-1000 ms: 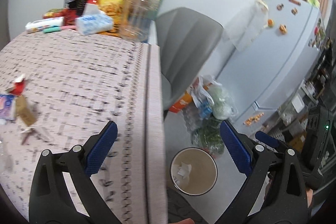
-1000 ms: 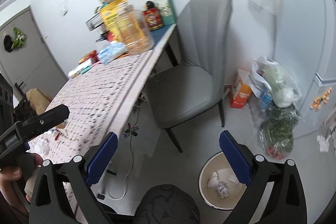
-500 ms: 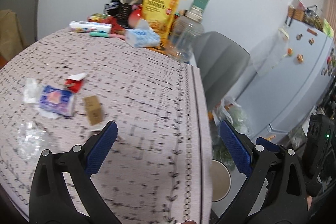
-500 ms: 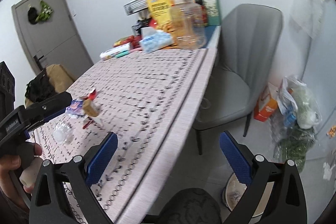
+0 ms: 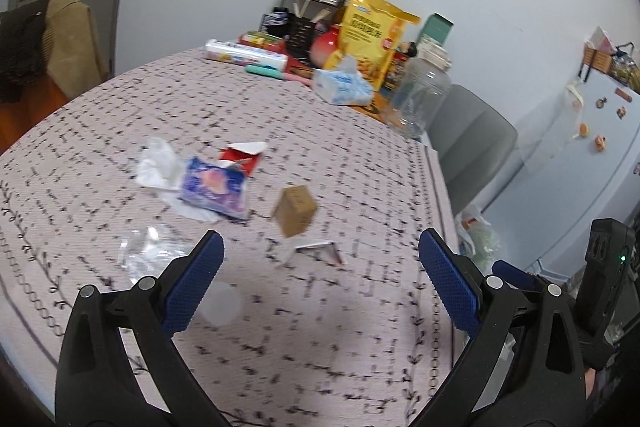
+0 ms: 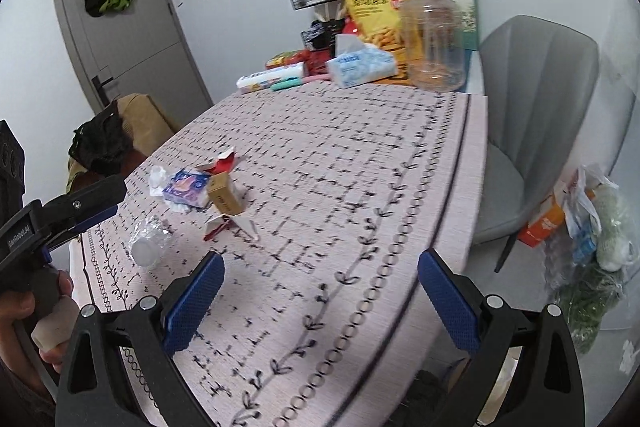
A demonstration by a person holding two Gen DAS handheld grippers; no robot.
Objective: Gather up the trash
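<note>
The trash lies in a loose cluster near the middle-left of the tabletop, which wears a pink patterned cloth. A small brown box stands tilted at the cluster's right side, and just in front of it lies a folded white and red paper scrap. To the box's left sits a blue and purple packet, resting on crumpled white tissue. Behind the packet lies a torn red and white carton. Nearer the camera a crushed clear plastic bottle lies on its side.

The left tongs hover over the tabletop with jaws wide and nothing between them, the box and the paper scrap just ahead of them. The right tongs are also spread wide and empty, above the tabletop's near right edge, well apart from the cluster.

At the far end of the tabletop stand a yellow snack bag, a tissue pack and a clear jar. A grey chair sits beside the tabletop, with bags on the floor beyond it.
</note>
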